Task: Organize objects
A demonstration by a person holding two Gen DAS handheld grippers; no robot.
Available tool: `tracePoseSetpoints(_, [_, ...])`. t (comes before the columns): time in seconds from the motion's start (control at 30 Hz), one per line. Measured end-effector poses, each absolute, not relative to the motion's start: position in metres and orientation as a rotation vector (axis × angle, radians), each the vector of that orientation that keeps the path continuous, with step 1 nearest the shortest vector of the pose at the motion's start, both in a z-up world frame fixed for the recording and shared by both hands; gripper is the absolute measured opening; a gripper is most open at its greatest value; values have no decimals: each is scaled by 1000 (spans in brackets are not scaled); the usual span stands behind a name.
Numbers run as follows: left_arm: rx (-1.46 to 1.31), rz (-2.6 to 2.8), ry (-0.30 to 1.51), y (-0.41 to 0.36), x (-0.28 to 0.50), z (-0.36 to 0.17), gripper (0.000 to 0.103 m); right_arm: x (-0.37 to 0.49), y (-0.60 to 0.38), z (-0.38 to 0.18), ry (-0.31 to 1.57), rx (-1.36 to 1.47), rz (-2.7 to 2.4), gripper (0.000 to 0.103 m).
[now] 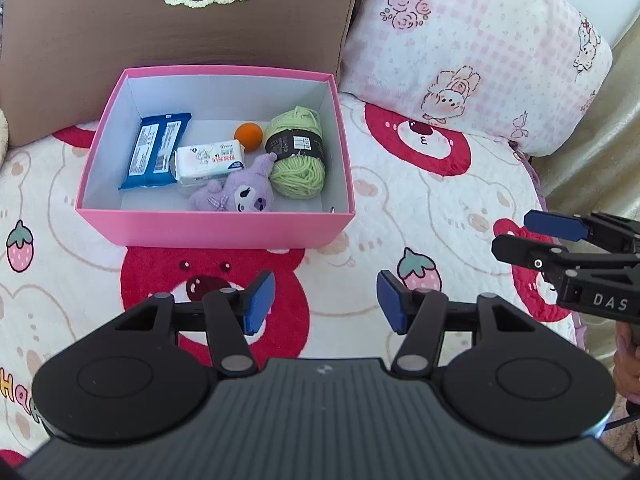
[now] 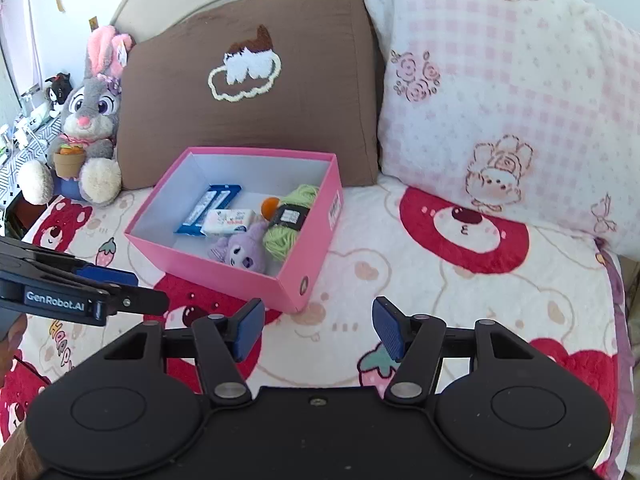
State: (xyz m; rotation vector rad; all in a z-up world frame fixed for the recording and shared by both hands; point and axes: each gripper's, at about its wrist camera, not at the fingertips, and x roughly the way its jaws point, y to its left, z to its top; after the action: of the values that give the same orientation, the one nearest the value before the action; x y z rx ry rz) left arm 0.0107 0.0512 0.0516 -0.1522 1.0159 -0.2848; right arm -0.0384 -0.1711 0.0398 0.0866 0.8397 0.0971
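A pink box (image 1: 216,232) (image 2: 224,276) stands on the bed. In it lie a blue packet (image 1: 154,152) (image 2: 208,208), a white tissue pack (image 1: 210,162) (image 2: 228,222), an orange ball (image 1: 248,135) (image 2: 270,205), a green yarn skein (image 1: 298,152) (image 2: 290,220) and a purple plush toy (image 1: 240,192) (image 2: 242,254). My left gripper (image 1: 326,306) is open and empty, in front of the box. My right gripper (image 2: 318,330) is open and empty, in front of the box's right corner. It also shows at the right edge of the left wrist view (image 1: 520,236).
A brown pillow (image 2: 248,92) and a pink checked pillow (image 2: 500,92) lean behind the box. A grey rabbit plush (image 2: 90,120) sits at the far left. The bedspread (image 1: 400,208) with red bears lies under everything. The bed's right edge (image 2: 616,280) is close.
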Motion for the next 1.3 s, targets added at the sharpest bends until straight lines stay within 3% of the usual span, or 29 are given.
tracePoseSetpoints(0.43, [-141, -274, 1001, 39, -2, 51, 59, -48, -172, 30, 865, 62, 73, 71])
tracePoseSetpoints(0.63, [-144, -262, 1017, 37, -1, 46, 67, -50, -169, 28, 868, 40, 49, 76])
tracePoseSetpoints(0.77, [-164, -269, 1018, 37, 0, 44, 84, -49, -171, 26, 876, 55, 9, 88])
tracePoseSetpoints(0.9, [-165, -252, 1024, 37, 0, 42, 99, -47, -172, 26, 887, 65, -24, 89])
tracePoseSetpoints(1.3, [-159, -185, 1087, 40, 15, 34, 100, -46, -176, 28, 908, 62, -78, 91])
